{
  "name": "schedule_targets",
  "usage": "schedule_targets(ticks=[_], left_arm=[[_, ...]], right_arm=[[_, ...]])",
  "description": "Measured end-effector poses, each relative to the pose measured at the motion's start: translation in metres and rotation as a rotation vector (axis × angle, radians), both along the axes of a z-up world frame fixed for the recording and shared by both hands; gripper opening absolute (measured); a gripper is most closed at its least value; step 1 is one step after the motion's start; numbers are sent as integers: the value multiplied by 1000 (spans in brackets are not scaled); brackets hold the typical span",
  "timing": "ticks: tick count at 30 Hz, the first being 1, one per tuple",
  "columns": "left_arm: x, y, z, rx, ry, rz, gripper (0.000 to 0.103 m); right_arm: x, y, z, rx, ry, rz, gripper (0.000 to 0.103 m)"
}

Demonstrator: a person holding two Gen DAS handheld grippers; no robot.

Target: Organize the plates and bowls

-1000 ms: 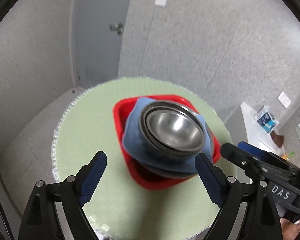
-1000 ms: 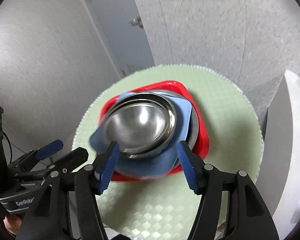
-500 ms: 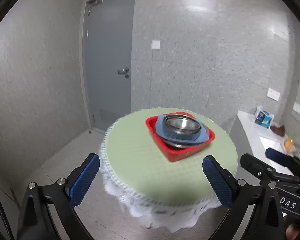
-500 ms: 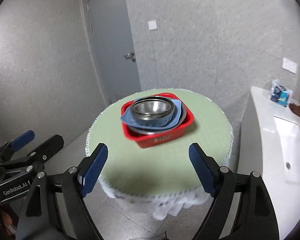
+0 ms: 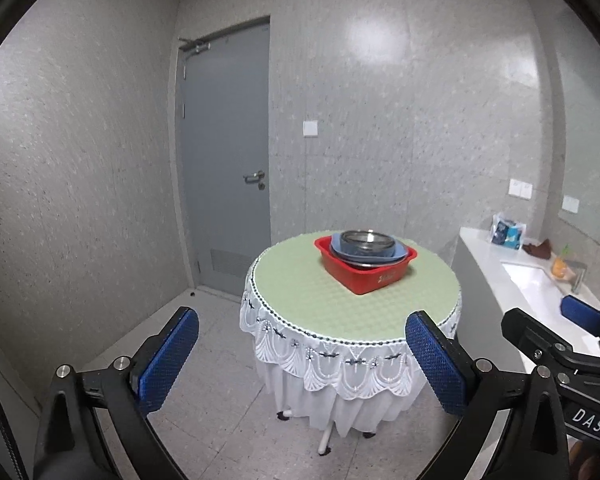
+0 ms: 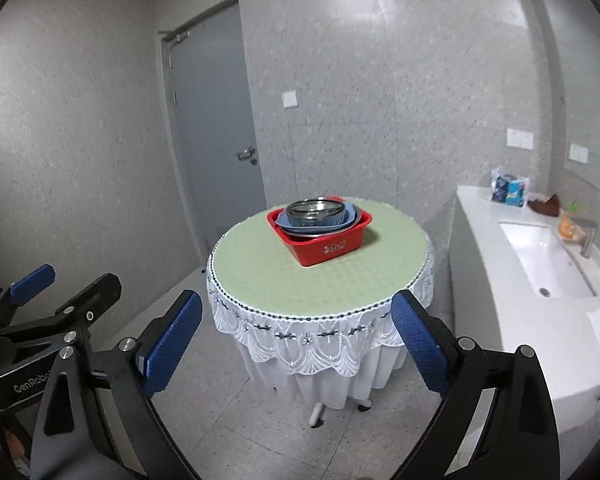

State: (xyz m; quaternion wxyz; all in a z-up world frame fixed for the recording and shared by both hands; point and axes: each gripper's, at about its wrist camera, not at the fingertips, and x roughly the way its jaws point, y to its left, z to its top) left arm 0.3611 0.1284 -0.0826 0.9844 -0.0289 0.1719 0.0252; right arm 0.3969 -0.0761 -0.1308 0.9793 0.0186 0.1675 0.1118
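Stacked bowls point(image 5: 367, 241), lower ones hidden inside red basin point(image 5: 374, 276)

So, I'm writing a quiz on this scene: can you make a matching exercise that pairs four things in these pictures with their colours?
Things:
1. square plastic tub
2. round metal bowl
3. round table top
4. closed door with lever handle

Colours:
A. pale green
B. grey
C. red
D. shiny silver

Pairs: 1-C, 2-D, 3-A, 4-B
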Motion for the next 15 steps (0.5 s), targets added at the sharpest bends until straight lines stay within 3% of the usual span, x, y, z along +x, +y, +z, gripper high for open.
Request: schedule_targets(ticks=[9,15], left_arm=[[-88,18,-26,-16,-62,-55,102],[-102,28,-33,-22,-79,-74,102]], right_arm=[[-68,-4,-5,-21,-82,-99,103],[-88,-10,-8,-18,-91,-128,103]])
